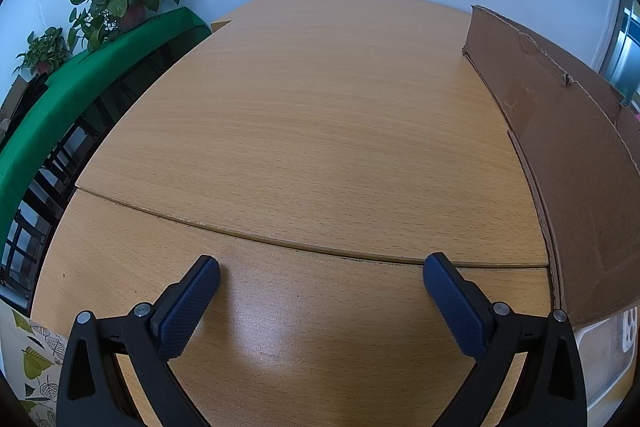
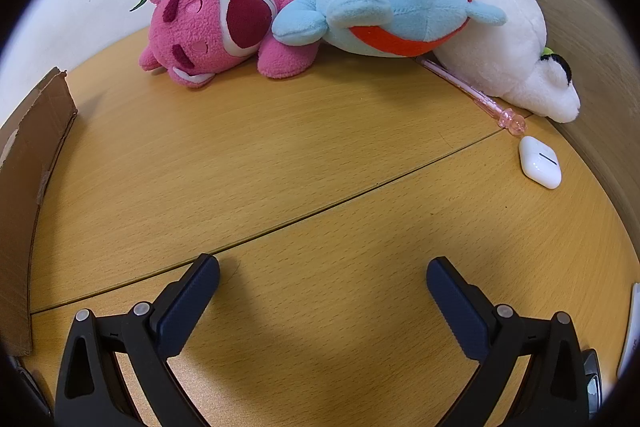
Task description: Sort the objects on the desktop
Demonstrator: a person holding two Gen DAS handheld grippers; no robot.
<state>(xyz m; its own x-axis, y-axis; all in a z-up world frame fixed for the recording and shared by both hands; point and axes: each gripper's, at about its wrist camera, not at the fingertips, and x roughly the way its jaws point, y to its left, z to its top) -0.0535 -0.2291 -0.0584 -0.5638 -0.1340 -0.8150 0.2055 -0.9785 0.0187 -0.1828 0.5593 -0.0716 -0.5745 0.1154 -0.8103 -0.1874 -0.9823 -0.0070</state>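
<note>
- Right gripper (image 2: 322,277): jaws wide apart, nothing between them, low over bare wooden desk (image 2: 280,163), aimed at the plush pile at the far edge.
- Blue plush (image 2: 392,3) with a red band; white lettering on the band, too small to read, maybe "HaHa".
- Pink plush (image 2: 216,23) left of it, touching; white plush (image 2: 508,39) right.
- Pink pen (image 2: 472,89) partly under the white plush; white earbud case (image 2: 540,163) just beside its tip.
- Left gripper (image 1: 320,277): fingers spread, empty, over bare desk; cardboard box (image 1: 568,147) to its right.
</note>
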